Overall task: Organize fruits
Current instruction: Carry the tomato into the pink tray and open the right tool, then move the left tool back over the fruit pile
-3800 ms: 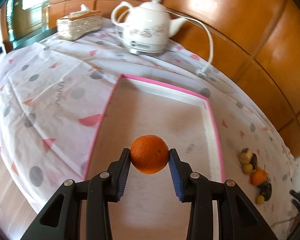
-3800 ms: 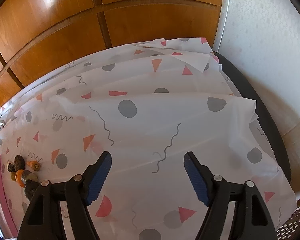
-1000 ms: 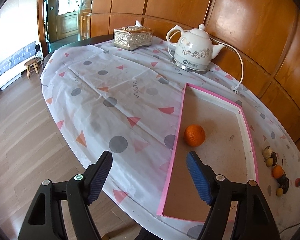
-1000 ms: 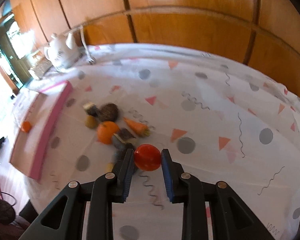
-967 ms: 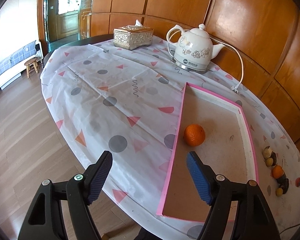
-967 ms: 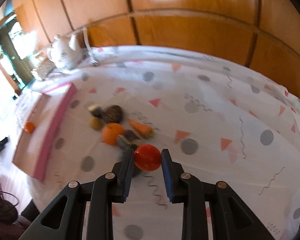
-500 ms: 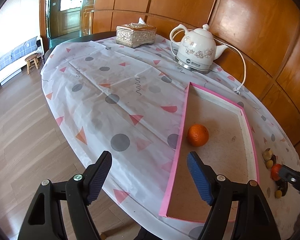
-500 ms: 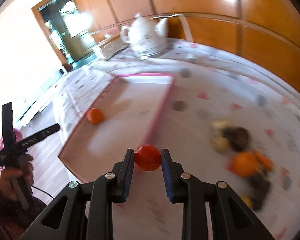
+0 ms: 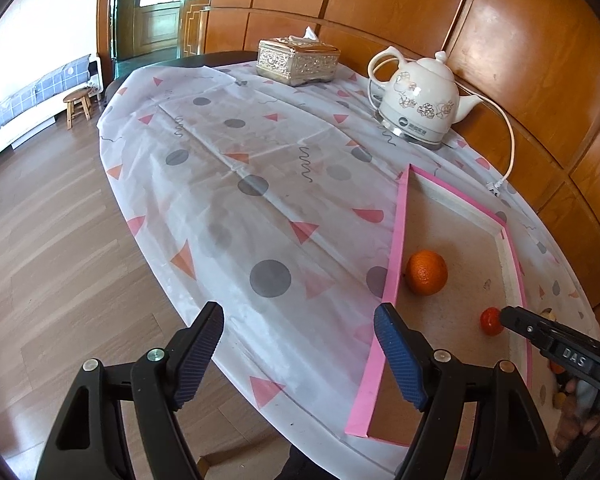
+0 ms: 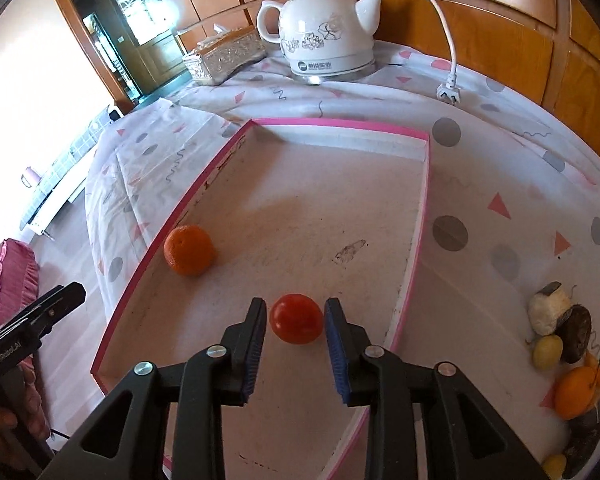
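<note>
Red, smooth and round, the tomato looked light, roll-prone; right hand-held gripper had just been opening, pads flanking its sides without pressing.

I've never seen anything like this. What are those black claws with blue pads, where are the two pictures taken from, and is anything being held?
No robot here: a person holds a two-finger clamp in each hand, each carrying a camera looking along its fingers. One picture comes from the left hand-held gripper, open and empty above the table edge. The other comes from the right hand-held gripper, whose jaws have just been opening around a red fruit now inside the pink-rimmed tray; small gaps show beside the fruit. An orange already lies there. More produce waits on the patterned tablecloth, beyond a white kettle.
</note>
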The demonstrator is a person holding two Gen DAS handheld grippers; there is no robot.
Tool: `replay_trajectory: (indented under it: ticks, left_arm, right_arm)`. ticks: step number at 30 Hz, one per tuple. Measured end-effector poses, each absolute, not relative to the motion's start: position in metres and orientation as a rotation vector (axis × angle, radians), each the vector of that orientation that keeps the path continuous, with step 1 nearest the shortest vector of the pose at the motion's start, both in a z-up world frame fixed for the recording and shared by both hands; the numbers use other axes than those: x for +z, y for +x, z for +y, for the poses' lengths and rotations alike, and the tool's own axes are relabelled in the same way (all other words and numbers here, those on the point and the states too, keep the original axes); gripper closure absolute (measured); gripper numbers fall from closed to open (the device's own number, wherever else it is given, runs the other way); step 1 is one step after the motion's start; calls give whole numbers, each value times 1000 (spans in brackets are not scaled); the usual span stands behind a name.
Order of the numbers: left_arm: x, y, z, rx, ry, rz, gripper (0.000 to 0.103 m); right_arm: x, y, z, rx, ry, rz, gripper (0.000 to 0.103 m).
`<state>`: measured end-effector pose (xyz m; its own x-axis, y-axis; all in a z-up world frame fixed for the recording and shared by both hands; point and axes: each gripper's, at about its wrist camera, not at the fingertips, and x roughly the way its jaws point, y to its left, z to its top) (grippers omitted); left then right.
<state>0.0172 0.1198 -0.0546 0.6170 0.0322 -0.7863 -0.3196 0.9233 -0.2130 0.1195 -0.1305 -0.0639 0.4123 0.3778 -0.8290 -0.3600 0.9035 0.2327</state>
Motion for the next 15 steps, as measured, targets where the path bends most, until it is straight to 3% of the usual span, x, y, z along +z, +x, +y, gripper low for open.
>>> replay_trajectory:
  ticks: [15]
  left_arm:
    - [-46,14,107,177,-322,869,25]
  right_arm:
    - [-29,67,-208,329,-47,948,66]
